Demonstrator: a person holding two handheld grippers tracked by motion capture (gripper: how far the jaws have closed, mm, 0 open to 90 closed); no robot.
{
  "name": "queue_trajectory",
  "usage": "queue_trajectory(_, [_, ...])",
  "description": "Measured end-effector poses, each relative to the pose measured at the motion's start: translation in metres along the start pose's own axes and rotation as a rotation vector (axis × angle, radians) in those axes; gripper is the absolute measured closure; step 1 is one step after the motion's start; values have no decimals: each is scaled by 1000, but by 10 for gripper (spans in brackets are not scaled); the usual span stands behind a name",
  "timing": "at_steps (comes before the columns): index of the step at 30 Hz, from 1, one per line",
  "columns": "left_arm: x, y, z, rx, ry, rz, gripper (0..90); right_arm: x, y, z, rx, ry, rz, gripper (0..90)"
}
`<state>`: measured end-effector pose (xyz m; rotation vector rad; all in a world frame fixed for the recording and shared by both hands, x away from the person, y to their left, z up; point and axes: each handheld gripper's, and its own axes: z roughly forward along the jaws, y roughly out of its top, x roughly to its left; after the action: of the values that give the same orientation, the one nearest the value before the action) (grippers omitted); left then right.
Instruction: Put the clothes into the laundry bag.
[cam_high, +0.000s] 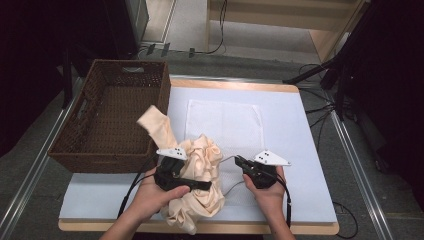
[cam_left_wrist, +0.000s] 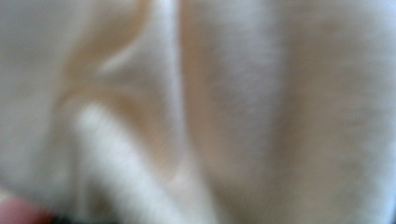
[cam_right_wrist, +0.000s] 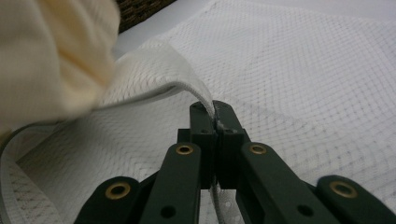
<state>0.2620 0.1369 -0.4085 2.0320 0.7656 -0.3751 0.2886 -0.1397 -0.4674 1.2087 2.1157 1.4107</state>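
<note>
The right hand-held gripper (cam_right_wrist: 215, 122) is pinching the white mesh cloth's (cam_high: 225, 122) edge, pinning it to the surface (cam_high: 300, 150), while the left hand-held gripper (cam_high: 192, 184) is pressing into the bunched cream cloth (cam_high: 202, 160) beside the basket (cam_high: 75, 145); its grip I cannot tell.

the far and right parts of the tabletop (cam_high: 300, 125) lie bare, open to a pass. the basket (cam_high: 115, 120) walls off the left side. the cream cloth (cam_high: 200, 175) heaps up between the left tool (cam_high: 175, 172) and right tool (cam_high: 240, 162), blocking the way across and pressing against the left tool's camera.
</note>
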Motion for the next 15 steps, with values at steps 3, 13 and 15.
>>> queue_trajectory(3, [-5, -9, 20, 63, -22, 8, 723, -1, 1, 1, -4, -7, 2, 888])
queue_trajectory(13, [-5, -16, 65, 124, 116, 82, 265, -1, 2, 0, -2, -5, 4, 887])
queue_trajectory(15, [-8, -10, 55, 98, 137, 96, 210, -2, 2, 0, -7, -5, 8, 887])
